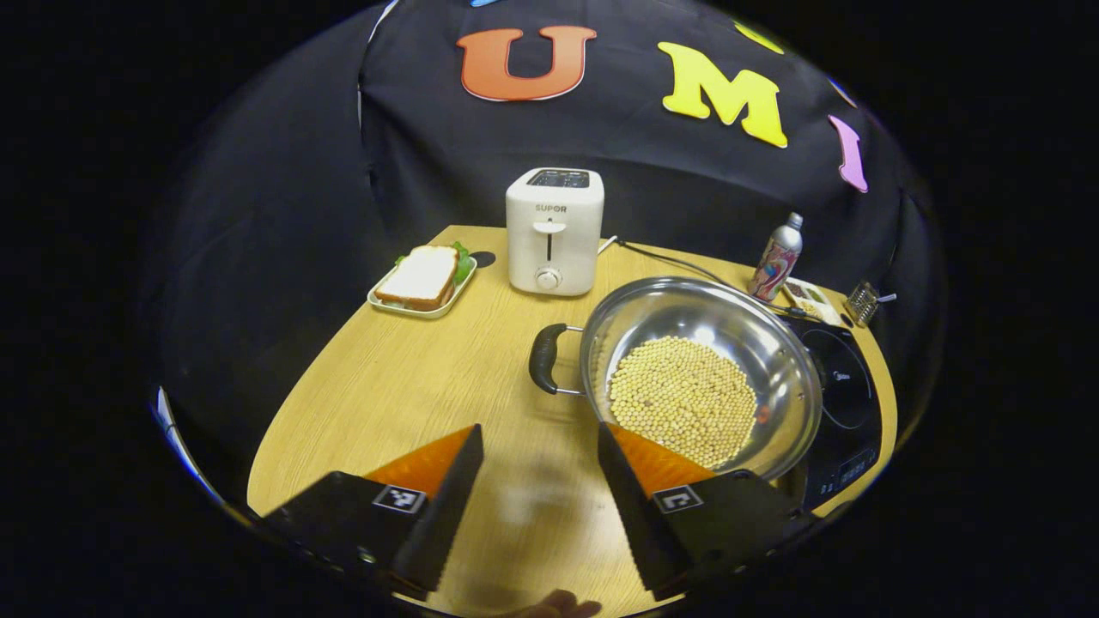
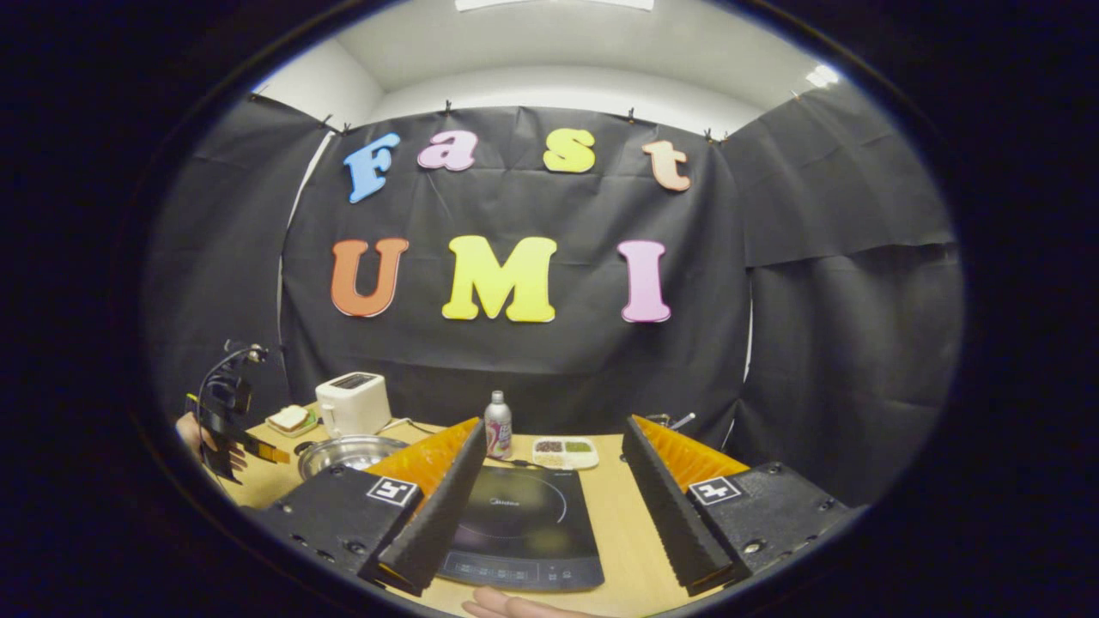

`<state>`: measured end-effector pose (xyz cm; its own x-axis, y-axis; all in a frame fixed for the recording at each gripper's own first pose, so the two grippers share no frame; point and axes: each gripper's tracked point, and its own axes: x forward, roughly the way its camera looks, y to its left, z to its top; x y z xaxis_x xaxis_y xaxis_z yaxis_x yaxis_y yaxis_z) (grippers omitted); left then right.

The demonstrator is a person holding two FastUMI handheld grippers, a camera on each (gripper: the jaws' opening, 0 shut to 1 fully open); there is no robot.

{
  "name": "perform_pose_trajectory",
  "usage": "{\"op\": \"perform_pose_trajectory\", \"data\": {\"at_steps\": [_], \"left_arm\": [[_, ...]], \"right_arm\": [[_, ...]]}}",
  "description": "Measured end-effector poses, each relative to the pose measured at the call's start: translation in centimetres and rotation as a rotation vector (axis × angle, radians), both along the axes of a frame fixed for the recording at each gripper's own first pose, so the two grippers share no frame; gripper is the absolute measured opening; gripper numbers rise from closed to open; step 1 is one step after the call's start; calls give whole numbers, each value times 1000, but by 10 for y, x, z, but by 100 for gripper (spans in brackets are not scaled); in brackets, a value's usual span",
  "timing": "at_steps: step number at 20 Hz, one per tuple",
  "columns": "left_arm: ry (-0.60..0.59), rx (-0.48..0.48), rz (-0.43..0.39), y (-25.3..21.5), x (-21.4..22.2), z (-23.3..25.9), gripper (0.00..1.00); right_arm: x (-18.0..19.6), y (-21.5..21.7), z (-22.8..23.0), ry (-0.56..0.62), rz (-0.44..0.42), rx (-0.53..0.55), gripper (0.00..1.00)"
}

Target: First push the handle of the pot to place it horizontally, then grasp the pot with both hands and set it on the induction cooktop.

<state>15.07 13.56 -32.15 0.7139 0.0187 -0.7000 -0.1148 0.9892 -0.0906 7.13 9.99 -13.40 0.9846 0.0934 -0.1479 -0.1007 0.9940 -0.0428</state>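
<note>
A steel pot [image 1: 700,378] with pale beans in it stands on the wooden table [image 1: 386,403]. Its black handle [image 1: 547,358] points to the left in the left gripper view. The black induction cooktop [image 1: 846,386] lies just right of the pot, partly hidden by its rim. My left gripper [image 1: 539,429] is open, low over the table just in front of the handle, its right finger overlapping the pot's near rim. My right gripper [image 2: 554,425] is open above the cooktop [image 2: 515,524]. The right gripper view also shows the pot [image 2: 348,453] and the left gripper [image 2: 227,429], held by a hand.
A white toaster [image 1: 554,230] stands at the back, with a sandwich on a small tray [image 1: 422,279] to its left. A bottle [image 1: 777,257] and a divided dish [image 2: 564,452] sit behind the cooktop. A cable [image 1: 670,257] runs behind the pot.
</note>
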Motion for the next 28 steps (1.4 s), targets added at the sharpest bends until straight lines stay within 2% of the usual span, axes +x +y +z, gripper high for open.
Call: {"op": "perform_pose_trajectory", "data": {"at_steps": [1,2,3,4,6,8,11,16,23,25,28], "left_arm": [[-25,-20,-3,-5,0,10,87],[-53,-23,-9,-5,1,17,88],[-70,-18,-6,-3,4,21,94],[-74,-18,-15,-5,4,22,97],[-127,-15,-66,-11,13,29,96],[-159,-8,-79,-13,22,31,96],[-186,-37,-75,-17,37,29,96],[-151,0,-56,-3,59,6,95],[-110,25,-63,10,91,-34,95],[-105,20,-82,6,98,-41,95],[-63,35,-98,3,104,-55,95]], "right_arm": [[5,6,-8,20,6,-6,100],[10,11,-18,43,7,-15,97],[15,17,-28,65,11,-22,97],[21,23,-37,91,14,-27,97],[34,43,-53,137,46,-32,97],[51,58,-71,183,65,-41,100],[72,85,-103,260,102,-32,99],[106,128,-162,385,145,2,100],[142,164,-237,520,99,21,98],[147,173,-250,546,104,21,100],[151,177,-262,577,89,0,98]]}}
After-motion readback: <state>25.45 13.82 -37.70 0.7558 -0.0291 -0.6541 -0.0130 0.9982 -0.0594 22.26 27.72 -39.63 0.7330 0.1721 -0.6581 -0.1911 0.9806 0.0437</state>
